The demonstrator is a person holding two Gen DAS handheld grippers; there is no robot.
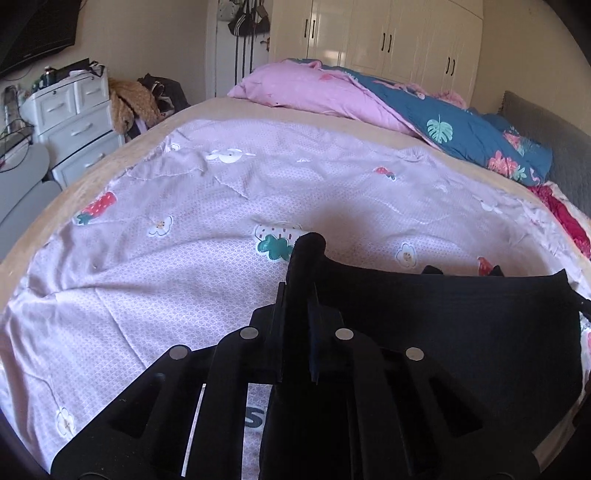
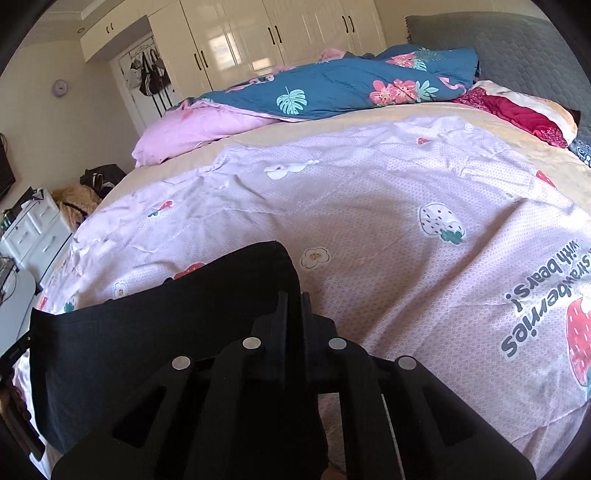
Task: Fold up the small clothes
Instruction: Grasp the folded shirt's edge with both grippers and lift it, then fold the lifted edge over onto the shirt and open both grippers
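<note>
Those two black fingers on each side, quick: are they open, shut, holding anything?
Left gripper: shut, pinching one corner of the black garment.
Right gripper: shut, pinching the other corner of the same black garment.

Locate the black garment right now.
The black garment is stretched between both shut grippers, left gripper and right gripper, just above the near part of the strawberry-print sheet.

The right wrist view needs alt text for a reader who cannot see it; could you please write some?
The right gripper is shut on one corner of a black garment, held above a bed sheet printed with strawberries and flowers. Behind lie a blue floral quilt and white wardrobes.
</note>
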